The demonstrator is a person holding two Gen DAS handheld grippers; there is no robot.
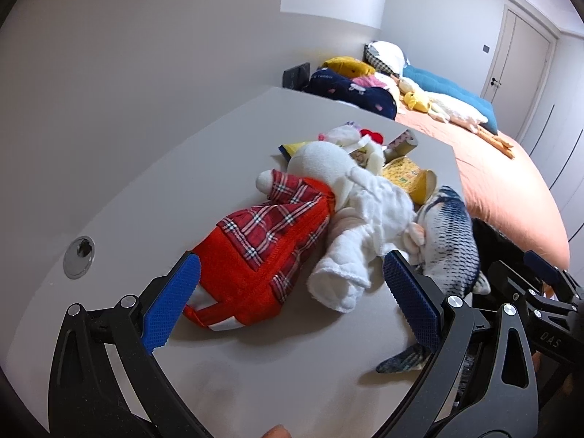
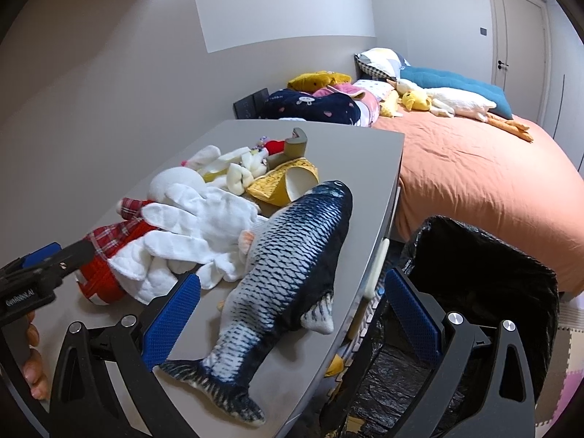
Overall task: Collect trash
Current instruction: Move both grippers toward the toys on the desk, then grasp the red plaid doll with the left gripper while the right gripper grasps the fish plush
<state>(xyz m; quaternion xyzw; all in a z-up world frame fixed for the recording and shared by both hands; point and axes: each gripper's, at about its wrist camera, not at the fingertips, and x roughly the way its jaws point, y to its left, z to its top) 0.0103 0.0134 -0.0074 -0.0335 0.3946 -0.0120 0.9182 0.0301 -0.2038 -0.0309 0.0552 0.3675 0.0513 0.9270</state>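
- Left wrist view: the left gripper (image 1: 288, 284) hangs low over the desk (image 1: 153, 189), blue pads wide apart and holding nothing; between them lie the red plaid doll (image 1: 270, 244) and a white glove (image 1: 361, 241).
- Right wrist view: the right gripper (image 2: 292, 314) is also spread wide and empty, its left pad over the desk, its right pad off the desk's right edge, above the bin (image 2: 485, 277).
- A fish plush (image 2: 284, 277) lies lengthwise between those pads, tail near, head far, touching the glove on its left.
- Trash sits at the far end of the pile: a yellow paper cup (image 2: 292, 182) on its side, just beyond the fish's head, with a crumpled grey-brown wrapper (image 2: 295, 146) behind it and a yellow wrapper (image 1: 292, 148) at the far left of the pile.
- The bin, lined with a black bag, stands on the floor right of the desk.
- Beyond it, an orange bed (image 2: 474, 175) carries pillows and soft toys at the far end.
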